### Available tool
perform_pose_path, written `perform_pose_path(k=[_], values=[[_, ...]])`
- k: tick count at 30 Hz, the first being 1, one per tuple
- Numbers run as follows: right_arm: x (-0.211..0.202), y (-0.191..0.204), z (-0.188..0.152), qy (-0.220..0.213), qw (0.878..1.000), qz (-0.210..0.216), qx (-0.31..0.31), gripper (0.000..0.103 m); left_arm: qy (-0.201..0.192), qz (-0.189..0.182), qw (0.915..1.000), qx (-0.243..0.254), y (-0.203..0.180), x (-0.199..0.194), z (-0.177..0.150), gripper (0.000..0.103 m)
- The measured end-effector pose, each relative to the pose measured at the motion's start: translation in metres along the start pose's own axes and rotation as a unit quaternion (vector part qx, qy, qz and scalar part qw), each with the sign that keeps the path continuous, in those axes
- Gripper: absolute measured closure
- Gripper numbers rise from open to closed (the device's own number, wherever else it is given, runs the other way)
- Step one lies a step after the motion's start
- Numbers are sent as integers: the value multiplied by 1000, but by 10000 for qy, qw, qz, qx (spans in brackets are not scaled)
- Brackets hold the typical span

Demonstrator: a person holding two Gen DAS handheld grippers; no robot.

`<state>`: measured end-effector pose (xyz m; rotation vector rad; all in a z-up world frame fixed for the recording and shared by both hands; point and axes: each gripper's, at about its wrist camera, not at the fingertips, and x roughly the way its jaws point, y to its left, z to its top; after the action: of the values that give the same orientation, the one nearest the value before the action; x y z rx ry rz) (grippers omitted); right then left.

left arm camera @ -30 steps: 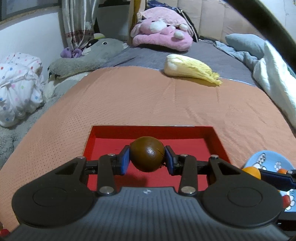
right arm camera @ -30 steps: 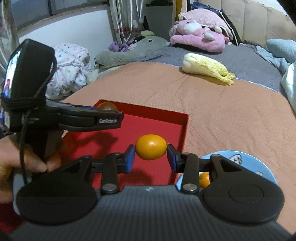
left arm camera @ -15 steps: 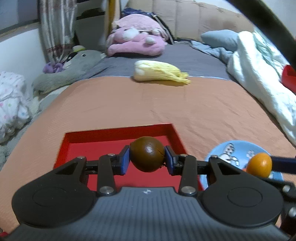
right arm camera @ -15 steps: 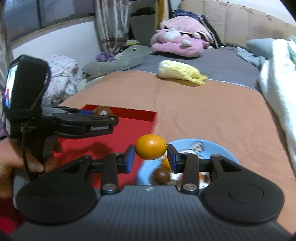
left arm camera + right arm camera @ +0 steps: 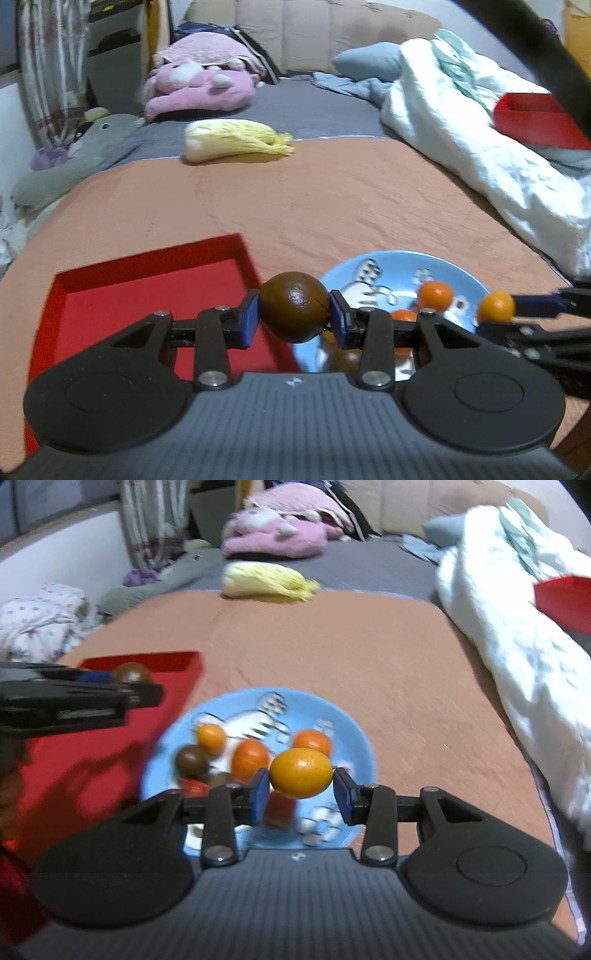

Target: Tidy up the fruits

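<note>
My left gripper (image 5: pixel 294 314) is shut on a brown round fruit (image 5: pixel 294 306), held above the gap between the red tray (image 5: pixel 147 291) and the blue plate (image 5: pixel 439 266). My right gripper (image 5: pixel 301 788) is shut on an orange oval fruit (image 5: pixel 301 773), held above the blue plate (image 5: pixel 347 731). The plate holds several small orange fruits (image 5: pixel 251 755) and a brown one (image 5: pixel 192 760). The red tray (image 5: pixel 155 709) lies left of the plate. The right gripper and its orange fruit (image 5: pixel 495 306) show at the right of the left wrist view.
Everything sits on an orange bed cover (image 5: pixel 332 199). A napa cabbage (image 5: pixel 236 140) lies at the far edge. A white duvet (image 5: pixel 480 147) with a red box (image 5: pixel 535 122) on it lies along the right. Plush toys (image 5: pixel 199 88) lie at the back.
Both grippers have swung right with their fruits, from over the red tray to over the blue plate. Their grips have not changed.
</note>
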<state>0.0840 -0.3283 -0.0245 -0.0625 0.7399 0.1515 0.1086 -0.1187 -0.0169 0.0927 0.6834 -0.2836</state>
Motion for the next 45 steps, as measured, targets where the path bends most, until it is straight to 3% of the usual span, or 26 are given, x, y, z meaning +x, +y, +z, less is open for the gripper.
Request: perform_pose_path(k=[11, 13, 14, 22, 34, 38, 43, 45], values=[[37, -10, 2, 293, 9995, -101, 62, 61, 132, -499, 9982, 299, -36, 3, -18, 58], [35, -13, 2, 285, 9994, -27, 174, 52, 159, -551, 9977, 360, -40, 3, -21, 58], [32, -13, 2, 255, 9995, -8, 189, 47, 170, -581, 9974, 381, -43, 3, -22, 58], [-8, -22, 2, -113, 9996, -132, 225, 46, 325, -895, 9944, 463, -59, 7, -36, 58], [-51, -7, -10, -74, 9998, 182, -70, 46, 237, -989, 9920, 742, -66, 0, -41, 56], [-66, -2, -17, -95, 9995, 226, -192, 46, 143, -1062, 9919, 687, -67, -12, -42, 37], [-82, -2, -28, -58, 9995, 251, -193, 45, 156, -1018, 9926, 638, -67, -26, -43, 29], [-89, 0, -34, -23, 9994, 294, -206, 45, 118, -886, 9939, 650, -68, -36, -43, 14]])
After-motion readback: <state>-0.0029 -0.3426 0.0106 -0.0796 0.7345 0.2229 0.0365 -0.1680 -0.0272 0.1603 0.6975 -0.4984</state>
